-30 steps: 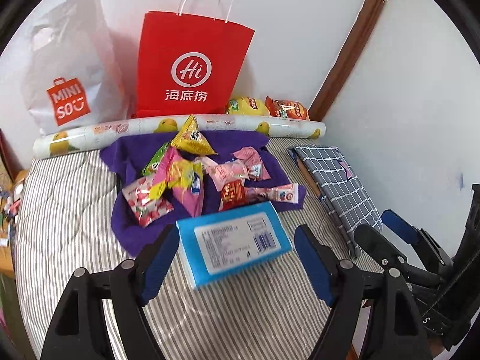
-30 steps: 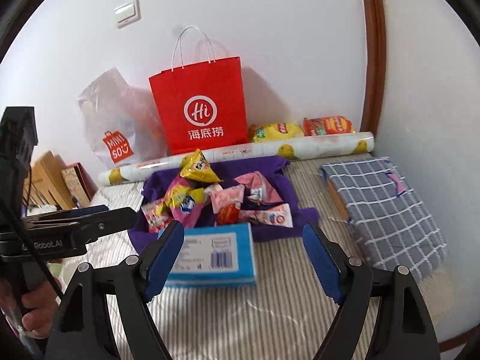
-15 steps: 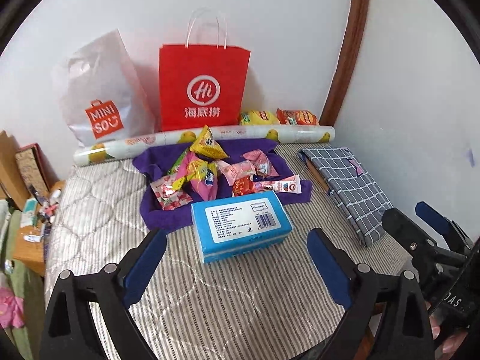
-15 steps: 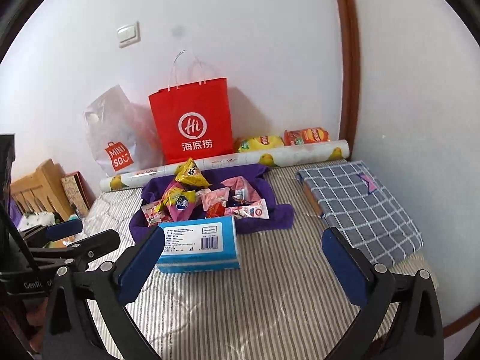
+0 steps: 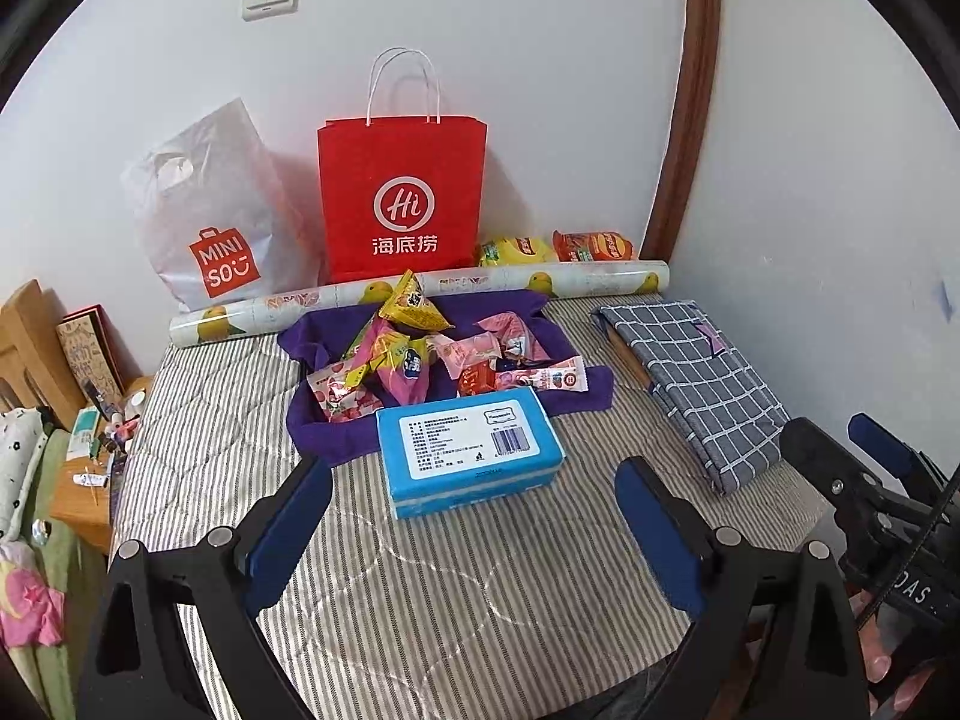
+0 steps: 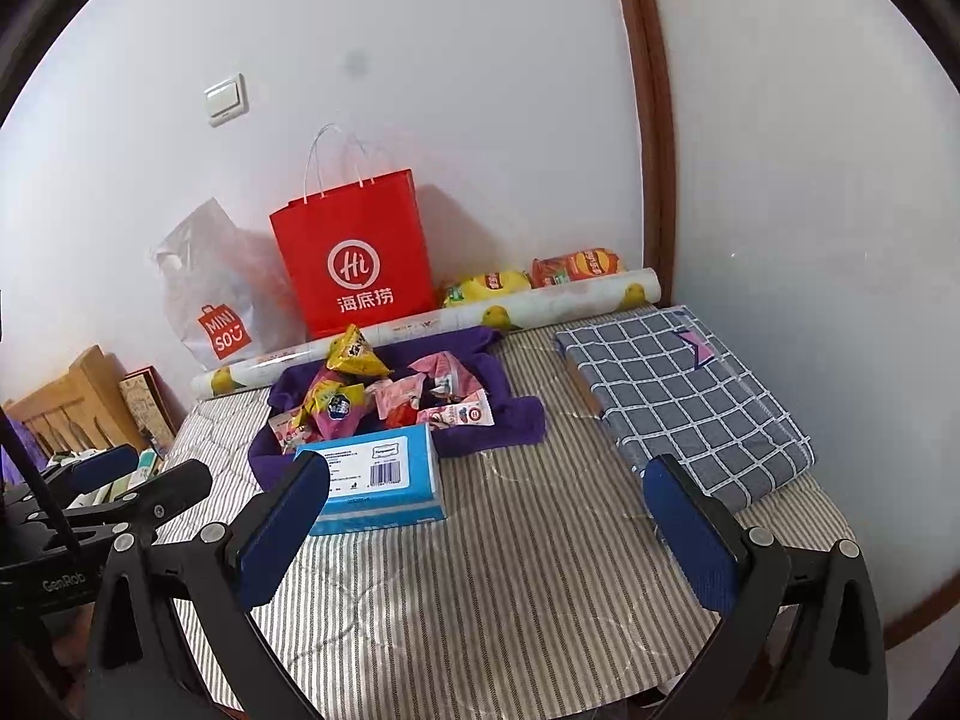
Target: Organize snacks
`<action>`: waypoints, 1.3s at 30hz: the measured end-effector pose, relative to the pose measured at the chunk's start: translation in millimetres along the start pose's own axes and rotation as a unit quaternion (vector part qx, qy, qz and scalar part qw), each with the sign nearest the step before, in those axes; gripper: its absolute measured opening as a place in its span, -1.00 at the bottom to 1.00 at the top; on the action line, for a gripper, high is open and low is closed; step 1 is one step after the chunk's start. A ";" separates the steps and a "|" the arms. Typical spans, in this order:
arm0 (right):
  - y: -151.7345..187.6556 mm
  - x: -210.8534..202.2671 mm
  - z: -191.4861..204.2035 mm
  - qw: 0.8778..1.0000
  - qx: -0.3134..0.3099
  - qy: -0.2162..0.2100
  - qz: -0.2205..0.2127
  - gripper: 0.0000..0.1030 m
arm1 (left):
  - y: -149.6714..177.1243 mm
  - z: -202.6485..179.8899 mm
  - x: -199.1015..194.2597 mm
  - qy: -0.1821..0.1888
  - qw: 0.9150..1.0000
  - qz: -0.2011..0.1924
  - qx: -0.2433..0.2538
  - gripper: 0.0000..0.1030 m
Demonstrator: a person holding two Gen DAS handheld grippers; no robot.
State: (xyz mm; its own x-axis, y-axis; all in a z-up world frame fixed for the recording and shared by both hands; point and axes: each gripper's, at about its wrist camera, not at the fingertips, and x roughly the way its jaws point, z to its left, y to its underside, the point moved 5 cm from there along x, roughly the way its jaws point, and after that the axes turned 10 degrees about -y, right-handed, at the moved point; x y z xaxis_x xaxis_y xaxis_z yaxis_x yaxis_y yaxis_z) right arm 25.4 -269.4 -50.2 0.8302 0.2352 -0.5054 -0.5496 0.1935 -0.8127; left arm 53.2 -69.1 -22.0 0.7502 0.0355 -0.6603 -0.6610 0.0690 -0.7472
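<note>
Several snack packets [image 5: 420,354] [image 6: 384,396] lie heaped on a purple cloth [image 5: 336,438] on the striped bed. A blue box [image 5: 471,450] [image 6: 384,474] sits in front of the heap. My left gripper [image 5: 474,471] hangs open, back from the box, with nothing between its fingers. It also shows at the left of the right wrist view [image 6: 120,498]. My right gripper [image 6: 486,465] is open and empty over the bare mattress, right of the box. It shows in the left wrist view at the right edge [image 5: 852,468].
A red paper bag [image 5: 402,204] and a white plastic bag [image 5: 216,222] lean on the back wall behind a lemon-print roll [image 5: 420,294]. Two chip bags [image 5: 558,247] lie in the corner. A folded checked cloth [image 5: 696,378] lies right. A wooden stand [image 5: 84,480] is left.
Both grippers have drawn back from the blue box and risen a little, and their jaws have spread wider. The box and the snacks have not moved.
</note>
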 end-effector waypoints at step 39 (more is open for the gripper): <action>-1.0 -5.0 1.7 1.000 -0.011 0.001 -0.005 1.00 | -0.2 -9.1 -12.1 0.001 1.000 -0.006 0.002 0.86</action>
State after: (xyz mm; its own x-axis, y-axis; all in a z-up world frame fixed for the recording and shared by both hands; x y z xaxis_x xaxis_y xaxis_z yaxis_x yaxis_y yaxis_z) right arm 21.7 -269.1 -46.4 0.8354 0.2314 -0.4986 -0.5398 0.1739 -0.8237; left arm 44.1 -78.7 -14.6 0.7577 0.0323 -0.6518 -0.6522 0.0733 -0.7545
